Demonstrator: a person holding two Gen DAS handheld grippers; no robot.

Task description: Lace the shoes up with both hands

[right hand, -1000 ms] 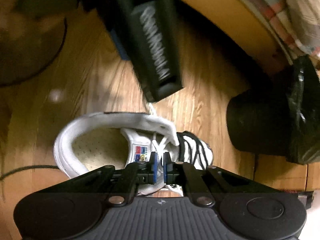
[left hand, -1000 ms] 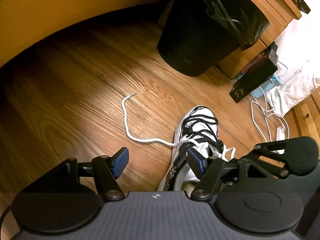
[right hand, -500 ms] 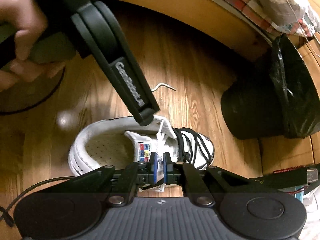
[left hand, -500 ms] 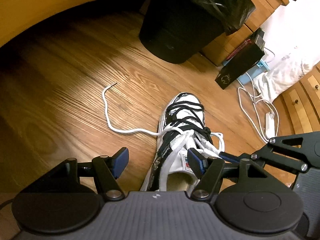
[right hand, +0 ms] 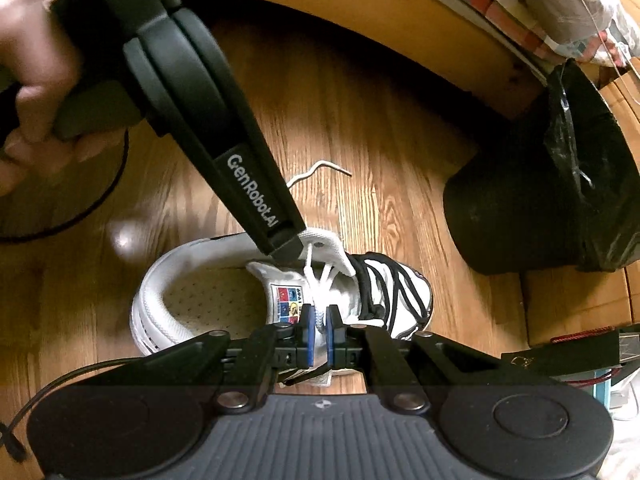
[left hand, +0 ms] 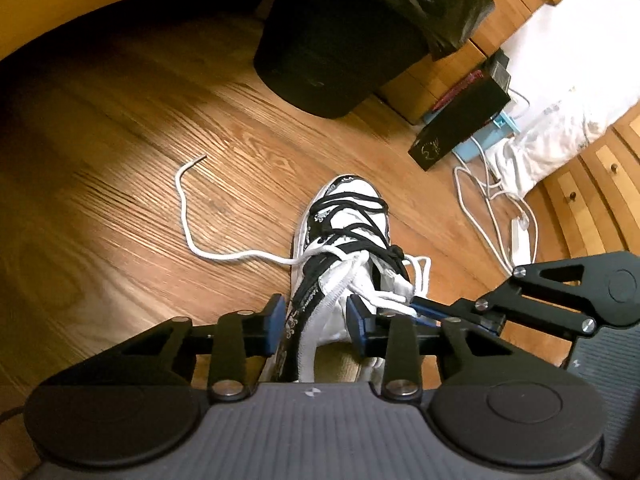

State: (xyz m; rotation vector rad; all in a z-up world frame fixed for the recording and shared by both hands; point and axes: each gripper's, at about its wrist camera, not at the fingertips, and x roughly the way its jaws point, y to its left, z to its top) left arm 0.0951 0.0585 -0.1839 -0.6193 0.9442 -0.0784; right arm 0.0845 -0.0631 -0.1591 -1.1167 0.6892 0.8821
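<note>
Shoe [left hand: 344, 248] heel cut off behind left gripper [left hand: 316, 322] in left view. Shoe on floor, centre frame, long axis toe toward upper right. "GenRobot.AI" readable on left gripper in right view. Left jaws just closing, straddling shoe collar, contact unclear. Right gripper [right hand: 319, 334] pinches white lace [right hand: 320, 312].

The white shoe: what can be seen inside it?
Inside the white shoe, a beige perforated insole shows at the heel. Toward the toe, the tongue and laces cover the interior.
</note>
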